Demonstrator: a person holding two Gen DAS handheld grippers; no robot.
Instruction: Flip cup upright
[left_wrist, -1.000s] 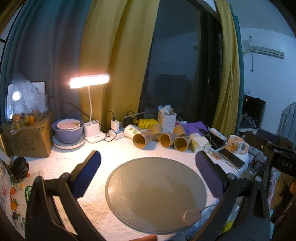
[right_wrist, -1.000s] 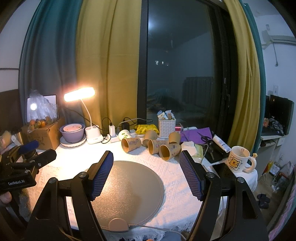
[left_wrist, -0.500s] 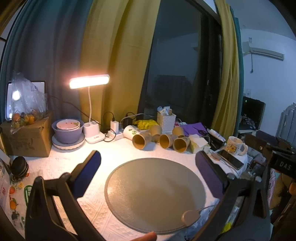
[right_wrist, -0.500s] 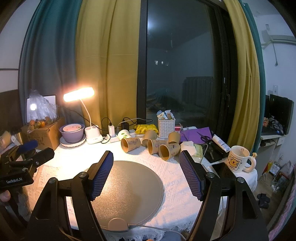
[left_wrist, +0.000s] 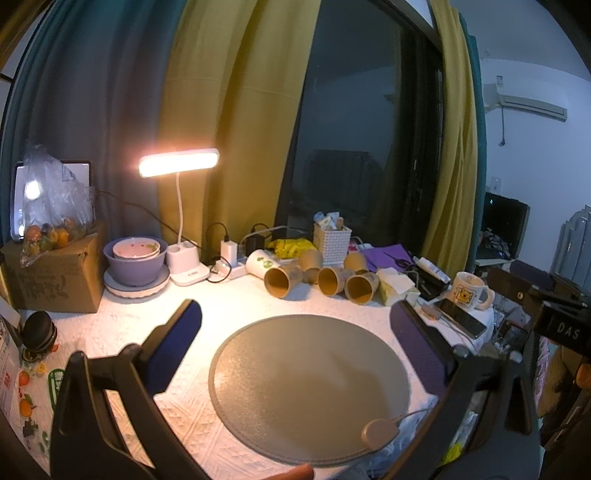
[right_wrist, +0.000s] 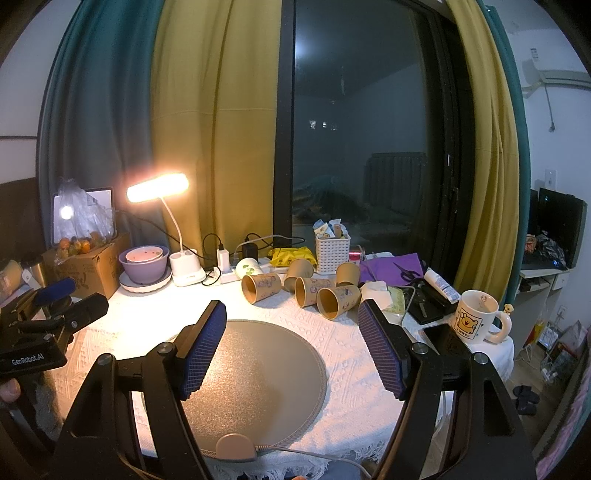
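Several brown paper cups (right_wrist: 338, 301) lie on their sides at the back of the white tablecloth, mouths toward me; they also show in the left wrist view (left_wrist: 282, 281). A white cup (right_wrist: 248, 266) lies beside them on the left. A round grey mat (right_wrist: 258, 373) sits in front of them. My right gripper (right_wrist: 291, 350) is open and empty above the mat's right side. My left gripper (left_wrist: 295, 350) is open and empty above the mat, and appears at the left edge of the right wrist view (right_wrist: 55, 306).
A lit desk lamp (right_wrist: 159, 188), purple bowl (right_wrist: 146, 264), cardboard box (right_wrist: 86, 264) and white basket (right_wrist: 332, 251) line the back. A cartoon mug (right_wrist: 478, 321), phone (left_wrist: 461, 319), scissors and tissues crowd the right side. A cable with a puck (right_wrist: 234, 446) lies on the mat's near edge.
Both grippers have drifted only slightly; the view has hardly shifted. Nothing was taken hold of or moved on the table.
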